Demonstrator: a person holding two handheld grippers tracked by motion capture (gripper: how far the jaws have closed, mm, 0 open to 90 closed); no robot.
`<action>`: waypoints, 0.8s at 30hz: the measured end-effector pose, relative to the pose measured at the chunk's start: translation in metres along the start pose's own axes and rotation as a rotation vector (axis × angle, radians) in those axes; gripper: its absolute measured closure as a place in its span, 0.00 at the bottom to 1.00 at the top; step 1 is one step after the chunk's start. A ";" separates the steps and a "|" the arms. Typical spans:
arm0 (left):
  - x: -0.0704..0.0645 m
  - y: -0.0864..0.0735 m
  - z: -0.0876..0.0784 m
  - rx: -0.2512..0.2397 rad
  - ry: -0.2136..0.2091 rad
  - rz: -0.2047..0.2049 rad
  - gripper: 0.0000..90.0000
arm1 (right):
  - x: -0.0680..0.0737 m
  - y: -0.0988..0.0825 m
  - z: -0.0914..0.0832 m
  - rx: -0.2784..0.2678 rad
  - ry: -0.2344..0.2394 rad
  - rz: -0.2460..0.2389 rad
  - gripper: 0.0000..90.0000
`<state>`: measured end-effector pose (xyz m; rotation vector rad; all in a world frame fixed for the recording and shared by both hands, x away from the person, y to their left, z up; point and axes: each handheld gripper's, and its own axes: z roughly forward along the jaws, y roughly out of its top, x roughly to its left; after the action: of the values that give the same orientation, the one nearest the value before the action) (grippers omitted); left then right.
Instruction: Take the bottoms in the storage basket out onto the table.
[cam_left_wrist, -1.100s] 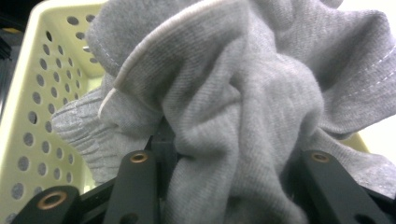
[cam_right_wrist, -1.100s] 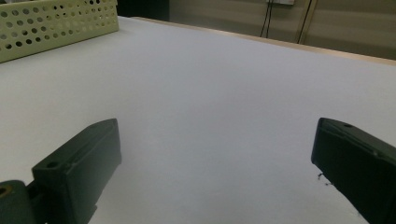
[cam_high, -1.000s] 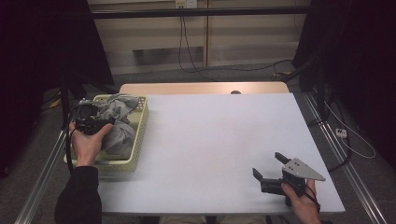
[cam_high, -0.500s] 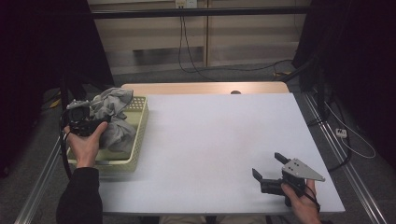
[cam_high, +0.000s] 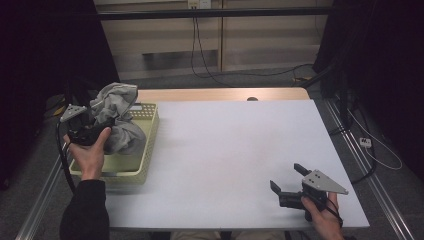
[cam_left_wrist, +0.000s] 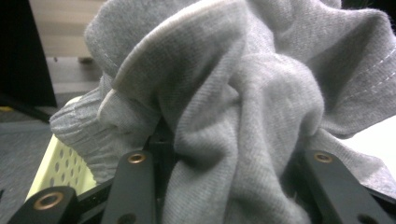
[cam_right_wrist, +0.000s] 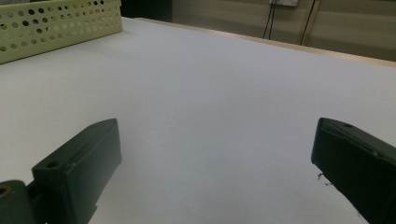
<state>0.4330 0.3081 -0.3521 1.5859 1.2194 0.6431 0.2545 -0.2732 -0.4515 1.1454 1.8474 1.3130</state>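
Observation:
A crumpled grey garment (cam_high: 119, 116) hangs partly above a pale yellow perforated basket (cam_high: 146, 162) at the table's left edge. My left gripper (cam_high: 99, 124) is shut on a bunch of that cloth, raised over the basket's left side. In the left gripper view the grey garment (cam_left_wrist: 233, 93) bulges between and over the black jaws, and the left gripper (cam_left_wrist: 224, 186) has its tips buried in the folds. My right gripper (cam_high: 286, 176) rests open near the table's front right, with nothing between its jaws. The right gripper view has that gripper (cam_right_wrist: 215, 154) spread wide over bare table.
The white table (cam_high: 235, 145) stretches between the basket and the right gripper. The basket's wall (cam_right_wrist: 60, 23) lies far off in the right gripper view, and its corner (cam_left_wrist: 51, 163) sits below the cloth in the left gripper view. Cables trail on the floor behind.
My left gripper has lifted the grey garment up and leftward out of the basket. The right gripper has stayed where it was.

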 end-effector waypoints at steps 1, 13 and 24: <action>0.000 0.001 -0.001 -0.007 0.001 0.000 0.62 | 0.000 0.000 0.000 0.000 -0.001 0.001 0.02; -0.003 0.008 -0.016 -0.087 0.021 -0.002 0.62 | 0.000 0.000 0.000 0.001 0.001 -0.002 0.02; -0.008 0.021 -0.032 -0.132 0.016 0.026 0.62 | 0.000 0.000 0.000 -0.001 0.003 -0.002 0.02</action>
<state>0.4114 0.3126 -0.3204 1.4911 1.1457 0.7395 0.2544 -0.2728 -0.4514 1.1423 1.8492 1.3147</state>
